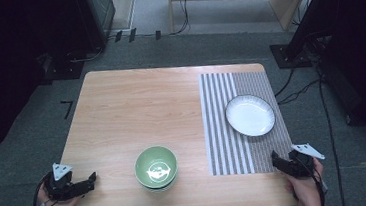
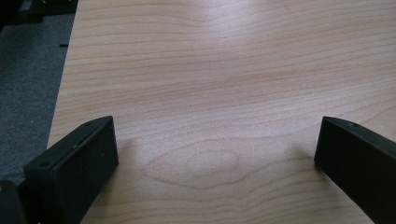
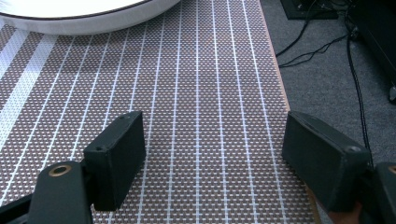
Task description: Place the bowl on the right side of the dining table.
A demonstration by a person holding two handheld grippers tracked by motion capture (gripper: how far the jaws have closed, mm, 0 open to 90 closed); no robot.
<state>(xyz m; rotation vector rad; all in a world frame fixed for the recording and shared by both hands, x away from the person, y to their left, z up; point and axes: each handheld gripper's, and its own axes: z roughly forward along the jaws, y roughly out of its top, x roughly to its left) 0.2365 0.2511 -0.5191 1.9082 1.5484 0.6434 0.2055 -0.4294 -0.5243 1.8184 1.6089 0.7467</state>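
Green bowl (image 1: 156, 168), glossy, round, near bench (image 1: 131, 107) front edge; white plate (image 1: 250, 115) on woven striped mat (image 1: 225, 144). My left fingers (image 1: 88, 182) and right fingers (image 1: 278, 160) spread wide, empty, at corners.

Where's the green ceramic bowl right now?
In the high view, the green ceramic bowl sits on the bare wooden table near its front edge, just left of the striped placemat.

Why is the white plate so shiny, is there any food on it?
It is empty. The white plate sits upright on the striped mat, and its whole inside shows bare and white in the high view.
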